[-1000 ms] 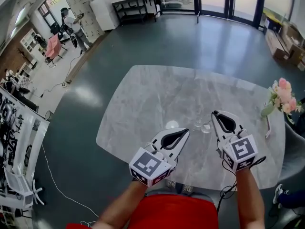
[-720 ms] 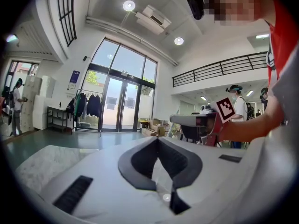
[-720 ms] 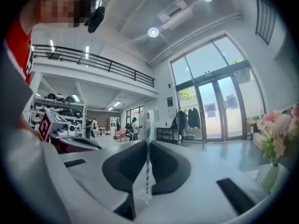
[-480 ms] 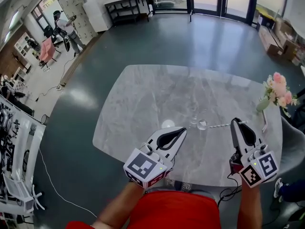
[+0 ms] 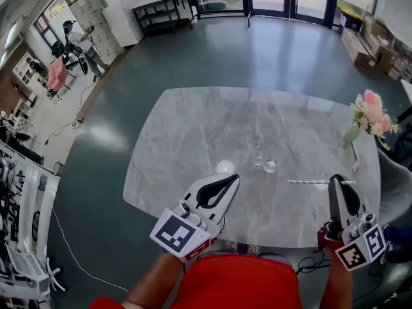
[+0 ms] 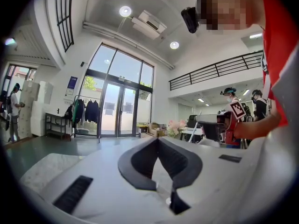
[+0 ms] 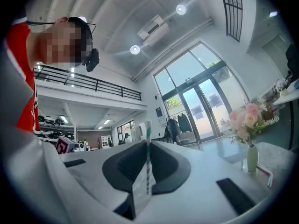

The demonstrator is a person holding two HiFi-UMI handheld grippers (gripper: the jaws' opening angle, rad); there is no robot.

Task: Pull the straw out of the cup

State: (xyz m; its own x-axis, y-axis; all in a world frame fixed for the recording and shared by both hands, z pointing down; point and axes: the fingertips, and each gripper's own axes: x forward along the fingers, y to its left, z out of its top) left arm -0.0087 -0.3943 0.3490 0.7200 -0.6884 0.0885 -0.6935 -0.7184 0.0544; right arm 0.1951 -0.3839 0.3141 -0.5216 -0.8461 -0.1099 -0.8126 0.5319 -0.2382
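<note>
Jaws of R gripper (image 7: 147, 143) are pressed together, pinching straw (image 7: 148, 164) partway along. In R gripper view straw stands upright across them, white w/ green stripes. Head view has it lying level over table (image 5: 193, 127), out of cup (image 5: 271, 165). Its free end is near cup's right side but not touching. L gripper (image 6: 158, 140) is closed tip to tip & empty, at table's near edge. Vase (image 5: 352, 134) w/ pink flowers sits at table's right edge, beyond straw. Cup shows only in head view; stripes & pinch show best in R gripper view.
</note>
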